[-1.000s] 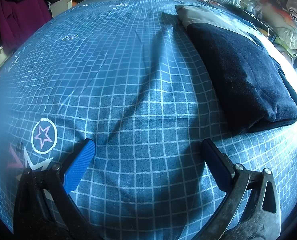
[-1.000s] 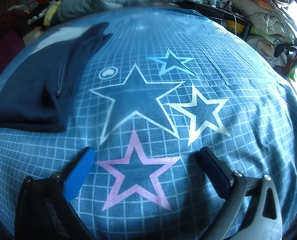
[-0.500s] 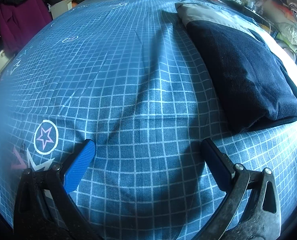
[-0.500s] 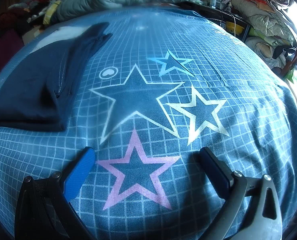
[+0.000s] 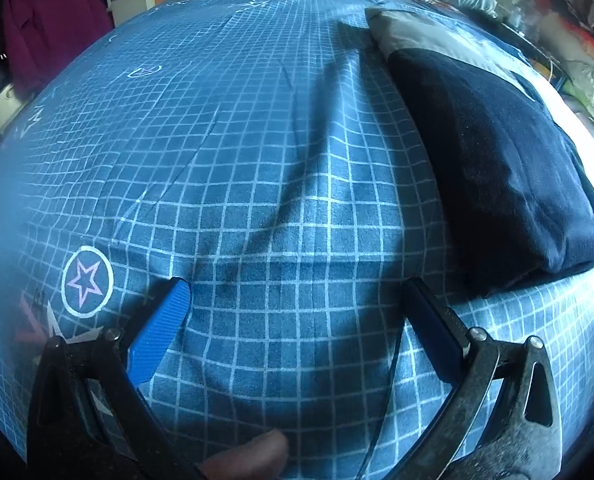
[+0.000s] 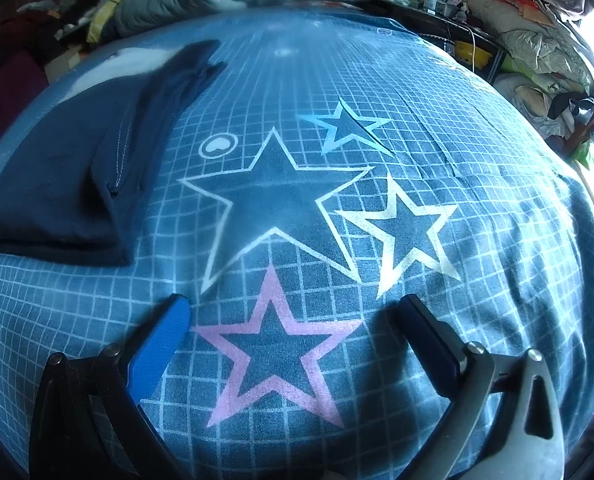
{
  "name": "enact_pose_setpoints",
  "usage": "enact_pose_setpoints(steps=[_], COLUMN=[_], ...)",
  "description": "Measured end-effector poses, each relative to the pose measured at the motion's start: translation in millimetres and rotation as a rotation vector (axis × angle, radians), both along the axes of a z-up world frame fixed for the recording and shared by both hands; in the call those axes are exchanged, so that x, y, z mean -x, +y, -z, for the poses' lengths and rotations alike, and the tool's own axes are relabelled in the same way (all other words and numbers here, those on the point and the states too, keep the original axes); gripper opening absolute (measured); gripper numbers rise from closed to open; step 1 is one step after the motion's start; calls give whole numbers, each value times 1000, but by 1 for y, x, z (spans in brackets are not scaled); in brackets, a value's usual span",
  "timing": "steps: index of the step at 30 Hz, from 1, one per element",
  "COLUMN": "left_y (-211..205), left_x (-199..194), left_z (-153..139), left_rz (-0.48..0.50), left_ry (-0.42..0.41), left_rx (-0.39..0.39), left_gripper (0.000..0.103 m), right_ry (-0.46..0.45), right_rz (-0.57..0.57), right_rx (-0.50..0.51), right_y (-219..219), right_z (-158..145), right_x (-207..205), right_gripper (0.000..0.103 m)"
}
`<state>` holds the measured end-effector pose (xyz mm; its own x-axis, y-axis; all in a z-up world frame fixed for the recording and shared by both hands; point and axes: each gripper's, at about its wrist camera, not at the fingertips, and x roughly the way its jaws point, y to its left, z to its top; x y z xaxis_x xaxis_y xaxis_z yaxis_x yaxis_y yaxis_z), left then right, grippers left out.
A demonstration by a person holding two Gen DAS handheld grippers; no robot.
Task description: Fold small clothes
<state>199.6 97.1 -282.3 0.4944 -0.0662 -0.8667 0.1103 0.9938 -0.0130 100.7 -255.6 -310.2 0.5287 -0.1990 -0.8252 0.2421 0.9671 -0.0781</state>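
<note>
Over the sheet (image 5: 257,128): left gripper (image 5: 297,300) wide open, holding nothing. Right gripper (image 6: 295,312) same, spread over the pink star (image 6: 273,348), empty. Navy garment (image 5: 497,160) between them, right of the left gripper, left of the right one (image 6: 57,184); looks folded at least once, grey item (image 5: 413,36) under its far end. If folding again: pinch near corners, both layers, lift together, lay flat, avoid snagging sheet.

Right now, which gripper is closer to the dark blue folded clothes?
Left, though only slightly. The left gripper has the clothes just ahead to its right; the right gripper sees them farther off to its left.
</note>
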Motion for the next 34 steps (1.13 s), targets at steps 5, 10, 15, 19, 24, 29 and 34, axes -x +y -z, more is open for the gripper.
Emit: enact_pose_setpoints(steps=[5,10,15,19,24,29,34], left_y=[2,1,-26,-43,-50,-59,-64], left_x=[-2,2,50,94,108,115,124], left_z=[1,-20,-110,-180,-218,-220,-216], left_rz=[2,-31,4,50,47,57,66], left_ry=[1,-9,-262,-413,-441,-418,-406], left_rx=[20,4,19,102,159,162,155], left_gripper=[103,103,103,103,103,103,103], right_ry=[6,-2,-181,-379,-411,-386,-393], right_rz=[-10,1,-57,-121,-185,-196,-205], right_rx=[-3,13,64,132,21,3,-11], right_y=[-2,2,43,94,127,144,145], right_z=[0,-23,-109,-187,-226,-227,-233], right_x=[-5,-7,14,42,48,51,60], right_gripper=[103,101,101,103,103,103,103])
